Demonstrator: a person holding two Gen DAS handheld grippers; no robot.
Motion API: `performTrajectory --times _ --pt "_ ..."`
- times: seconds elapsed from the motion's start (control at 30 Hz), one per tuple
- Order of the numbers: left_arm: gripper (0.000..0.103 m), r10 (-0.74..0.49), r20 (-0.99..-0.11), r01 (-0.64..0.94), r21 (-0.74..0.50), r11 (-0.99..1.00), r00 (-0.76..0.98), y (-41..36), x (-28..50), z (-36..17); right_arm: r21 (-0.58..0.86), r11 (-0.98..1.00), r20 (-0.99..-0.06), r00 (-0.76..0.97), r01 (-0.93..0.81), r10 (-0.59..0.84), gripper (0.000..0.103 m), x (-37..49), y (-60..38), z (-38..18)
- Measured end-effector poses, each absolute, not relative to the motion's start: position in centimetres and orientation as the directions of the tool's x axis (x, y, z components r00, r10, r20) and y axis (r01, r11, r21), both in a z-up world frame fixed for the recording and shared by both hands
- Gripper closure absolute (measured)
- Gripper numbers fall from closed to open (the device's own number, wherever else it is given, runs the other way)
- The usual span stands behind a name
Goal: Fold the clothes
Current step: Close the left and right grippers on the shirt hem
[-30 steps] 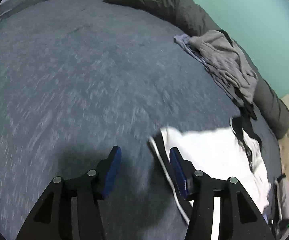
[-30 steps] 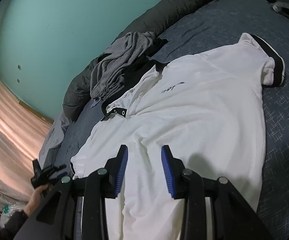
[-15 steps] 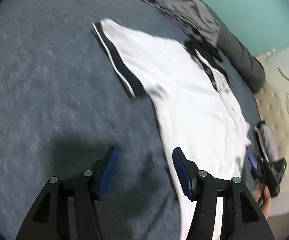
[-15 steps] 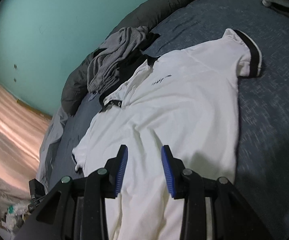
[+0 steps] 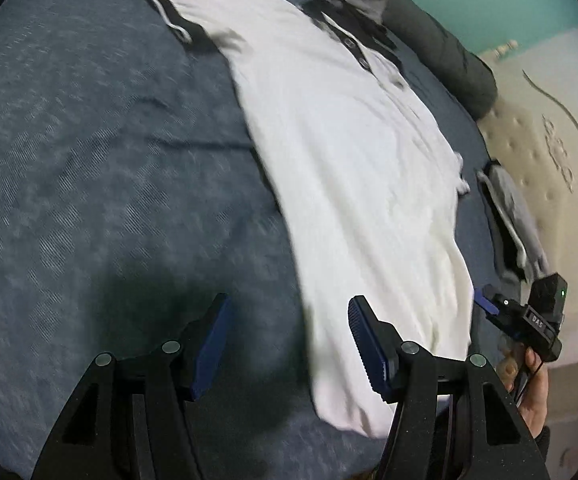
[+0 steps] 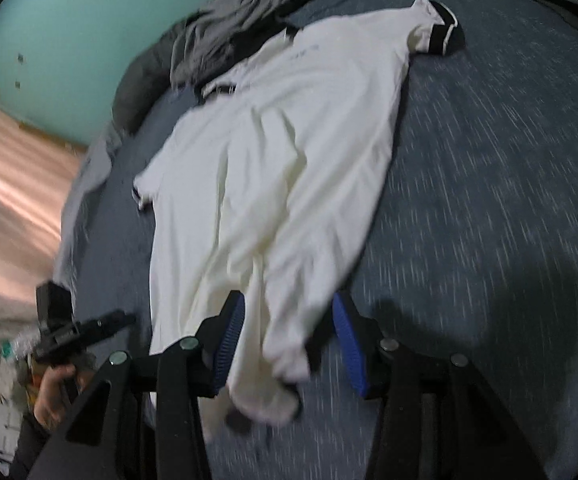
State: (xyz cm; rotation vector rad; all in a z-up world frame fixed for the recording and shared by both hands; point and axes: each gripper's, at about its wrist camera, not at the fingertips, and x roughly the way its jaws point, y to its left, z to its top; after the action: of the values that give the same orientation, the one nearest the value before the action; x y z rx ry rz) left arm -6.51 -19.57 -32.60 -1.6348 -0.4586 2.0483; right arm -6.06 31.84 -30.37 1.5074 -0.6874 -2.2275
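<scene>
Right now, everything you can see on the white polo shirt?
The white polo shirt lies face up, spread nearly flat on the blue-grey bedsheet. It looks like soft knit with shallow wrinkles. It has black-and-white striped sleeve cuffs, a black collar with a buttoned placket and a small chest logo. Its collar end meets a pile of grey clothes. The hem lies bunched between the open right gripper fingers; the open left gripper straddles the other hem edge.

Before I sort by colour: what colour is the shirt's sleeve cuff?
Black with a white stripe, on a white shirt; clearest in the right wrist view.
</scene>
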Motion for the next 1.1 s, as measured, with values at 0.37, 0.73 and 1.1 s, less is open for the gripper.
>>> performTrajectory --times 0.37,0.73,1.1 --pt "0.036 0.575 -0.815 -0.234 -0.547 -0.804 -0.070 -16.2 -1.4 -32.9 0.548 -0.833 -0.800 -0.243 0.078 -0.549 0.056 -2.3 29.4 -31.6" --pt "0.040 0.612 -0.791 -0.277 -0.581 -0.765 -0.032 -14.6 1.8 -33.2 0.476 -0.864 -0.830 -0.240 0.166 -0.503 0.098 -2.7 26.7 -31.8" --pt "0.101 0.632 -0.769 -0.338 -0.571 -0.748 -0.099 -14.4 1.7 -30.5 0.457 -0.878 -0.805 -0.351 0.146 -0.478 0.101 -1.6 30.7 -27.1"
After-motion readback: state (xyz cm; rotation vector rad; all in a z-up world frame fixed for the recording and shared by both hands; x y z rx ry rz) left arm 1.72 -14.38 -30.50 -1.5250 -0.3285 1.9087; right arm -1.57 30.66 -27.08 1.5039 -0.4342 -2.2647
